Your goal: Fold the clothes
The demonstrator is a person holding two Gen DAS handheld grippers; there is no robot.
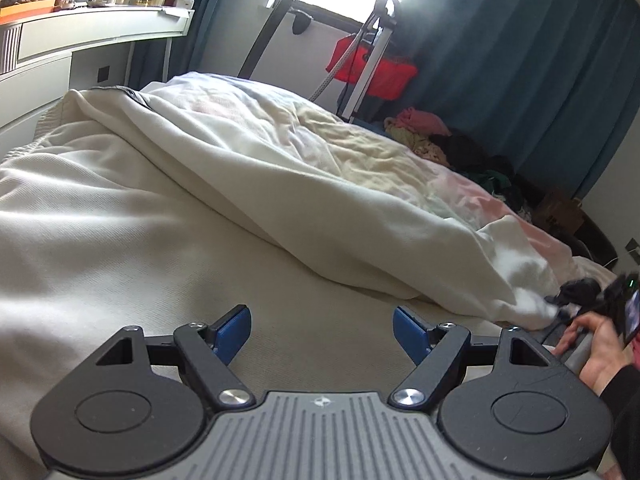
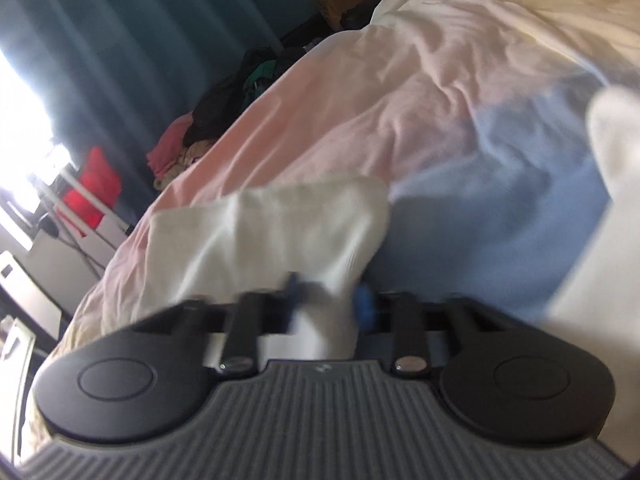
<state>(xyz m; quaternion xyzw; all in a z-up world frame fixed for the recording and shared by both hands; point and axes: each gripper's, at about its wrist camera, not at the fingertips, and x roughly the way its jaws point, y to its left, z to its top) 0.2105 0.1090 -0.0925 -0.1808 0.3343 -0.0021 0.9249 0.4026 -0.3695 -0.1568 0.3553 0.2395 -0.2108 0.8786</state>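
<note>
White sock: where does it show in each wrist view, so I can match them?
Left wrist: white sock at far right, against the duvet's edge, by the right gripper.
Right wrist: white sock at centre, clamped in the right gripper.
Shared landmark: red bag beside the teal curtains.

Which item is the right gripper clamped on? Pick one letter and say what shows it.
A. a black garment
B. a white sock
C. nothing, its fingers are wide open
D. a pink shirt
B: in the right wrist view the right gripper has its blue pads closed on a white sock that hangs over the duvet.
</note>
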